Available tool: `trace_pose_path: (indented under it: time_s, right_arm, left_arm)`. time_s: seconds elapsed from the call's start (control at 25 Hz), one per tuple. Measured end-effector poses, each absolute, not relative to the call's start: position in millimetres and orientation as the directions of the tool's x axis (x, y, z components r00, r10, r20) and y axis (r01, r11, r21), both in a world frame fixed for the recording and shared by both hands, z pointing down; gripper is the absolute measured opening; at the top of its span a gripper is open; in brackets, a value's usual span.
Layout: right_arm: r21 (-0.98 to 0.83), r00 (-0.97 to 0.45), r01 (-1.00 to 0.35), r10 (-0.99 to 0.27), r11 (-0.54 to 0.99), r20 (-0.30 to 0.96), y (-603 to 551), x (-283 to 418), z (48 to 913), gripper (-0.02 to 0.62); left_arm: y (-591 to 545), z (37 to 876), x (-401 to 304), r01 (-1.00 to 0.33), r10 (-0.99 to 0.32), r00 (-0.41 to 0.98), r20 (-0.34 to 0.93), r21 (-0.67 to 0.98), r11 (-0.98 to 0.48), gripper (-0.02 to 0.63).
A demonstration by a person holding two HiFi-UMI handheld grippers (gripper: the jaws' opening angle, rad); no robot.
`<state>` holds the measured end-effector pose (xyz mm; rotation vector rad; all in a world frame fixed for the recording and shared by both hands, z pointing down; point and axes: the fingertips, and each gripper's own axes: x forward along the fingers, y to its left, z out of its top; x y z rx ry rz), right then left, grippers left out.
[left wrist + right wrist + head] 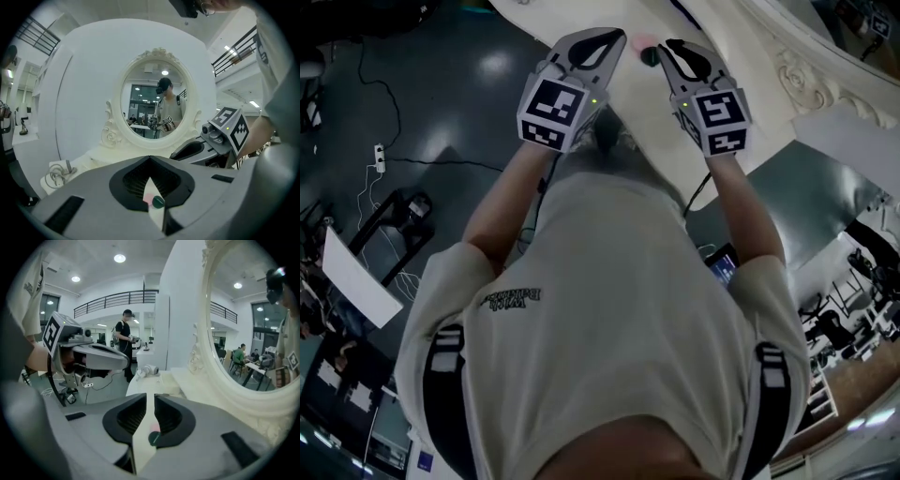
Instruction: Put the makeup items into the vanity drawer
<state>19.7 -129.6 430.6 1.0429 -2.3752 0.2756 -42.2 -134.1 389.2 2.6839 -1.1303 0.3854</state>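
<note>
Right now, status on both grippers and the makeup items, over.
Left gripper shut, empty. Right gripper slightly open, empty. Pink item and dark green item on vanity top, untouched. No drawer in view.

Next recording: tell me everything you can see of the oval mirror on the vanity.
The oval mirror stands upright at the back of the white vanity top, in front of a white panel. Its cream-white frame looks like carved, painted wood or plaster, with a crest on top and scrolls at the lower sides. The glass looks whole and reflects a person with a head camera and a lit room behind. As far as shown, it touches only the vanity.
</note>
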Motion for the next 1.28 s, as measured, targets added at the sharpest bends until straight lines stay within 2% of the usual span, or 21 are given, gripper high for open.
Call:
trace_pose_path:
  time_s: [0.24,0.44,0.84,1.28]
  right_arm:
    - [-0.007,-0.501,-0.739,-0.542,0.674,0.675,-136.9,24.8,509.6,0.074]
    - [-0.062,-0.465,-0.766,-0.486,0.640,0.740,-137.6,27.4,556.5,0.074]
    - [-0.149,-0.423,-0.819,-0.407,0.555,0.810,-140.6,32.7,623.3,0.074]
    - [-0.146,-0.395,-0.834,-0.390,0.532,0.832,-137.9,41.2,647.1,0.057]
  left_arm:
    - [-152.0,453.0,-35.4,-0.710,-0.612,0.671,0.418,0.125,-0.693,0.014]
    - [-154.4,506.0,-29.7,-0.703,-0.553,0.666,0.500,0.174,-0.690,0.014]
    - [-145.7,598.6,-16.1,-0.665,-0.417,0.660,0.624,0.229,-0.711,0.014]
    - [-144.4,638.4,-17.9,-0.676,-0.375,0.639,0.672,0.258,-0.690,0.014]
